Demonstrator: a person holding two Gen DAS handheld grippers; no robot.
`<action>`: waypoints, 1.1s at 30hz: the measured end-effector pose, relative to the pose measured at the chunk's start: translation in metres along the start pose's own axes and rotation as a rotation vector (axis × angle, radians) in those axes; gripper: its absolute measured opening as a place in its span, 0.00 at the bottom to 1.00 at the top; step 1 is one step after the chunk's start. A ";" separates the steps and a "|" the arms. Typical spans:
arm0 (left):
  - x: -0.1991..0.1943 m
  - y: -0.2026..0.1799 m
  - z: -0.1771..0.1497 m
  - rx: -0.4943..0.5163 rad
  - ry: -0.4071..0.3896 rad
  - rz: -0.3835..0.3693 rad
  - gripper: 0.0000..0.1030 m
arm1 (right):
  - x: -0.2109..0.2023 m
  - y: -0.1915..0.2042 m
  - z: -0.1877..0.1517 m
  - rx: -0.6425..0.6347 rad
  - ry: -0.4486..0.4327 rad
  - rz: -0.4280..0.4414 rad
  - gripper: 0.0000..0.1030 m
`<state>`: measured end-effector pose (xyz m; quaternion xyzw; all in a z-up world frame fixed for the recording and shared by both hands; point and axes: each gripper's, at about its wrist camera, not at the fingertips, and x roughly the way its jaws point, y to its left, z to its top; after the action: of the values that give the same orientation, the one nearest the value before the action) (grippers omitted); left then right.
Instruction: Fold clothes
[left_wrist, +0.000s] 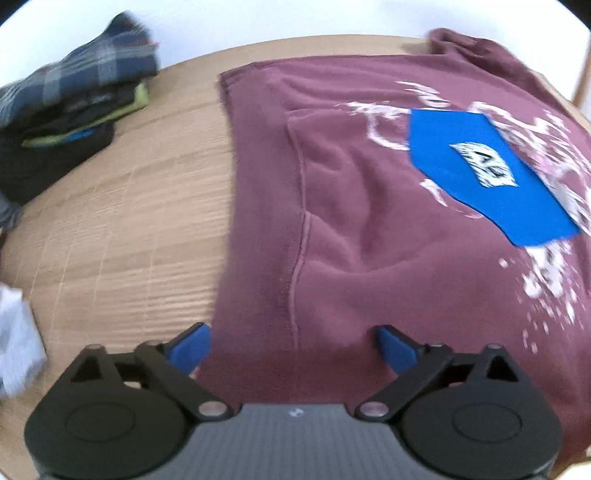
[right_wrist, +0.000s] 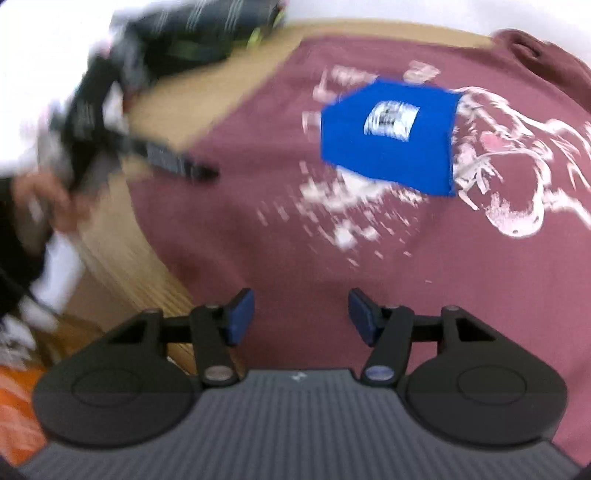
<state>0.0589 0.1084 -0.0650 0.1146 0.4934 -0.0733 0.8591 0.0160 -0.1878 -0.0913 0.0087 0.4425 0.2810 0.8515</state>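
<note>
My left tool (left_wrist: 293, 345) hung released over the near hem of the sweatshirt (left_wrist: 369, 221), its blue pads apart and gripping nothing. My right tool (right_wrist: 301, 317) was likewise released, above the near edge of the same garment. The sweatshirt lay spread print-up on the tabletop (left_wrist: 129, 221), one sleeve already folded in over the body along the left side; a blue card (left_wrist: 487, 173) rested on the print. Further folds remained, in my judgement. Beyond, at the far left edge, a stack (left_wrist: 74, 103) of folded clothes stood finished. Both views were blurred.
</note>
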 end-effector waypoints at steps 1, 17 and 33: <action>-0.007 0.003 -0.004 0.023 -0.013 -0.002 0.92 | -0.002 0.011 0.001 0.005 -0.036 0.013 0.60; -0.074 0.110 -0.063 -0.148 -0.071 0.012 0.86 | 0.128 0.116 0.034 0.054 -0.078 0.177 0.12; 0.006 0.003 0.007 0.045 -0.091 -0.130 0.85 | 0.038 0.057 -0.009 0.297 -0.333 -0.120 0.53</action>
<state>0.0681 0.1090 -0.0665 0.0982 0.4584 -0.1450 0.8713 -0.0010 -0.1236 -0.1102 0.1537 0.3321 0.1565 0.9174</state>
